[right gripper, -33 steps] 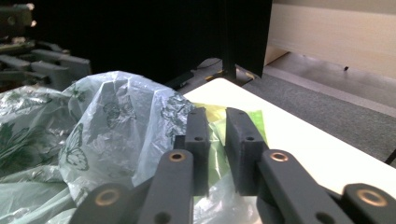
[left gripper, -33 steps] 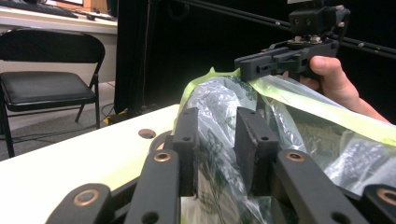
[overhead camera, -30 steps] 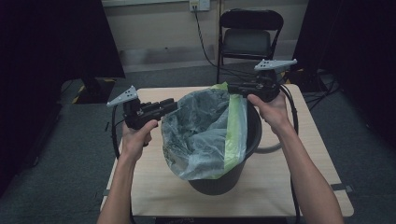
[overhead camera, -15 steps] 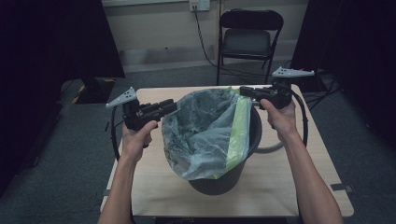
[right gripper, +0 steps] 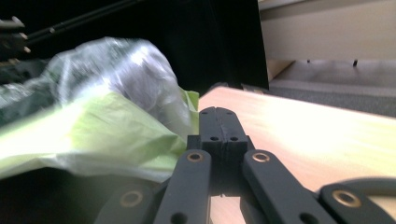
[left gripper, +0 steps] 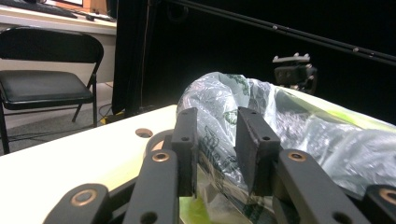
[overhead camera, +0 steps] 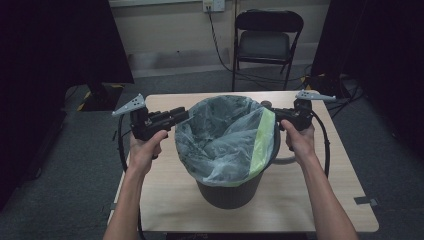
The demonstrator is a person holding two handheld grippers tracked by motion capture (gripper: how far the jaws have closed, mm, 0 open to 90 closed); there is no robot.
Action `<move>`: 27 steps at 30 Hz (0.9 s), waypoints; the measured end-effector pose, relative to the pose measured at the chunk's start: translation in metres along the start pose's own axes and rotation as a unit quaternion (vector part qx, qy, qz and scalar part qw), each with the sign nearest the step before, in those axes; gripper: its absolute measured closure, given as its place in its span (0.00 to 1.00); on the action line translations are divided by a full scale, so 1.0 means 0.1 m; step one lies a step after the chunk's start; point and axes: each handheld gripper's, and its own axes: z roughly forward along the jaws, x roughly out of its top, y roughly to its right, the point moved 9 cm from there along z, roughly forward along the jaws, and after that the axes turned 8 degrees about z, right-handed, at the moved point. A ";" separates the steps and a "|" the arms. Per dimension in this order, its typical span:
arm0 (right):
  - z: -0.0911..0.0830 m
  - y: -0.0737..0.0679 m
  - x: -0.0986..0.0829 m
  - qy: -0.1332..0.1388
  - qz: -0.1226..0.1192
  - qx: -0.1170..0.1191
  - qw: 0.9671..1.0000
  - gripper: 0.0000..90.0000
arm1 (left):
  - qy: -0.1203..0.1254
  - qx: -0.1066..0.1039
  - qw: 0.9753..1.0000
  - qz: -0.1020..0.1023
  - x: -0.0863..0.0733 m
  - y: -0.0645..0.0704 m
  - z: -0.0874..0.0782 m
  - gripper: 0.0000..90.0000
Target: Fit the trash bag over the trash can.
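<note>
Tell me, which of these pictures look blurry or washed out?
Right gripper view: the clear plastic bag with a green band is blurred and the pale wooden table glares. Left gripper view: sharper, table edge overexposed. High view: dim, dark sides.

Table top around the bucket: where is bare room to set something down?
Bare wood lies on the table right of the bucket, and along the near edge. The bag and both hand-held grippers, left and right, crowd the rim.

The bag (right gripper: 93, 116) is blurred in the right gripper view; it hides the bucket (overhead camera: 230, 192) rim.
</note>
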 end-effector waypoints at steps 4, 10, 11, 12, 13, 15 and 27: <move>0.06 0.07 -0.09 -0.008 0.006 -0.001 1.000 1.00 | -0.012 -0.008 1.000 0.005 0.02 0.00 0.00 0.76; 0.07 0.04 0.06 -0.001 0.000 -0.008 1.000 0.88 | -0.006 -0.018 1.000 -0.001 0.18 -0.09 0.09 0.57; 0.07 0.03 0.08 0.000 0.000 -0.008 1.000 0.86 | -0.007 -0.019 1.000 0.003 0.20 -0.11 0.13 0.57; 0.08 0.04 0.10 0.001 0.000 -0.009 1.000 0.83 | -0.010 -0.021 1.000 0.003 0.22 -0.11 0.17 0.57; 0.09 0.05 0.12 0.000 -0.002 -0.016 1.000 0.81 | -0.014 -0.023 1.000 0.002 0.22 -0.13 0.22 0.56; 0.12 0.06 0.15 0.002 0.001 -0.021 1.000 0.77 | -0.020 -0.027 0.999 -0.007 0.22 -0.17 0.31 0.55; 0.05 0.00 0.40 0.016 -0.012 -0.042 0.999 0.66 | -0.013 -0.034 0.999 -0.019 0.13 -0.25 0.35 0.98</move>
